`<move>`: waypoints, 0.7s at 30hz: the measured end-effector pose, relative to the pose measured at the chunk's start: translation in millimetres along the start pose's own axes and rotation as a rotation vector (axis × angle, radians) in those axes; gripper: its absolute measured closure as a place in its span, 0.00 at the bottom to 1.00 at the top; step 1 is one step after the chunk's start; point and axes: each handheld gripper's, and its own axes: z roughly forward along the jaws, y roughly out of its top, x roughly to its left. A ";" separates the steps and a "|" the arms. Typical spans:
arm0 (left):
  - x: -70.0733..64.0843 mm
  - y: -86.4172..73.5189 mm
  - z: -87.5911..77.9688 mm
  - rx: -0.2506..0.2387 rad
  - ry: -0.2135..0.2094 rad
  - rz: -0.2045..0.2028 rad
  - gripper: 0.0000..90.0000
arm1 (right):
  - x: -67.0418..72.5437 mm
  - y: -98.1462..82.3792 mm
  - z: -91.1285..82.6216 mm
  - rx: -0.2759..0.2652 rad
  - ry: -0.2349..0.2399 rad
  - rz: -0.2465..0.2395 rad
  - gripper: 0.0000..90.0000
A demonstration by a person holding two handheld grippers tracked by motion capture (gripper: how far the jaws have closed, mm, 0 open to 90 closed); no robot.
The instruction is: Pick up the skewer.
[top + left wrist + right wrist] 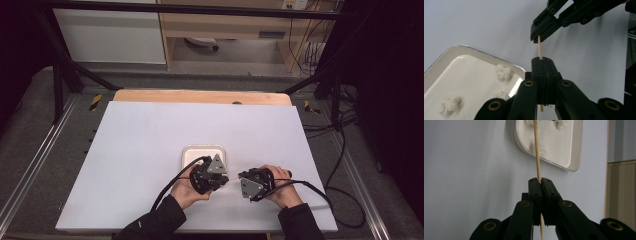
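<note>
White table [150,150] fills centre frame; cream tray [188,153] with popcorn-like pieces [503,72] sits just above hands, within reach for spearing; left gripper [220,179] and right gripper [241,178], both clamped on thin wooden skewer [539,48], hold it taut lower centre

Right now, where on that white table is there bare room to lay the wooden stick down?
The white tabletop left of the white square tray lies bare, likewise the stretch beyond it. It's crowded just this side of the tray, where both grippers' jaws clamp the thin wooden skewer.
</note>
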 end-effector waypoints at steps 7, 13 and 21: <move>3.3 -0.1 -0.7 0.004 -0.005 -0.017 0.98 | 0.0 1.8 -0.8 0.005 0.008 -0.020 0.99; 6.2 1.4 -1.9 0.052 0.026 -0.002 0.84 | -1.8 3.4 -1.8 0.025 -0.003 -0.038 0.99; 12.6 8.2 -2.4 0.186 0.035 0.058 0.56 | -3.3 3.3 -1.9 0.073 -0.001 -0.056 0.99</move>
